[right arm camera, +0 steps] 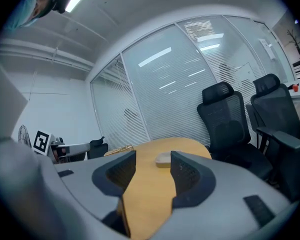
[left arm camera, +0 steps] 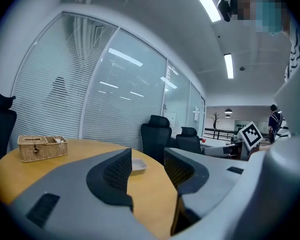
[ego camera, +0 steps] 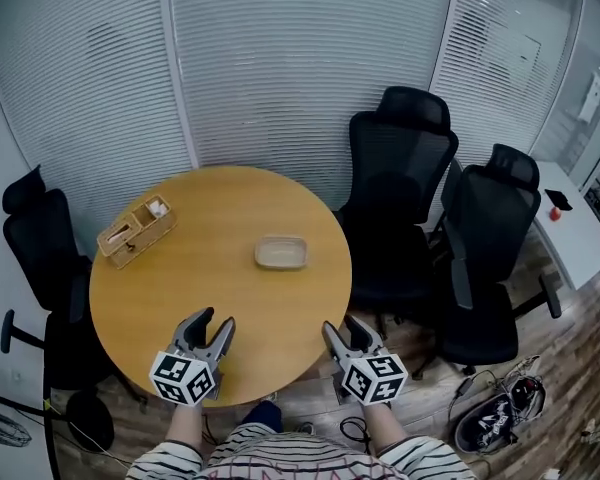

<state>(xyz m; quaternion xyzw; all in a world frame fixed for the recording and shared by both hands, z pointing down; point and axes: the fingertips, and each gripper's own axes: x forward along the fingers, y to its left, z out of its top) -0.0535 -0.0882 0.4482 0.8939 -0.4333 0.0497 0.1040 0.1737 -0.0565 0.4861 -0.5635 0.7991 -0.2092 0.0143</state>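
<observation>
While left claw (ego camera: 217, 320) and right claw (ego camera: 340, 324) gape, one dish (ego camera: 281, 252), one basket (ego camera: 136, 231) rest.

Past your right tool (ego camera: 340, 324), black office chairs (ego camera: 400, 168) crowd the round worktop (ego camera: 180, 268); blinded glass walls (ego camera: 280, 58) beyond.

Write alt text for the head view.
The left gripper and right gripper, both open and empty, hover at the near edge of a round wooden table. A beige tray sits mid-table, a wicker basket at far left; black office chairs stand around.
</observation>
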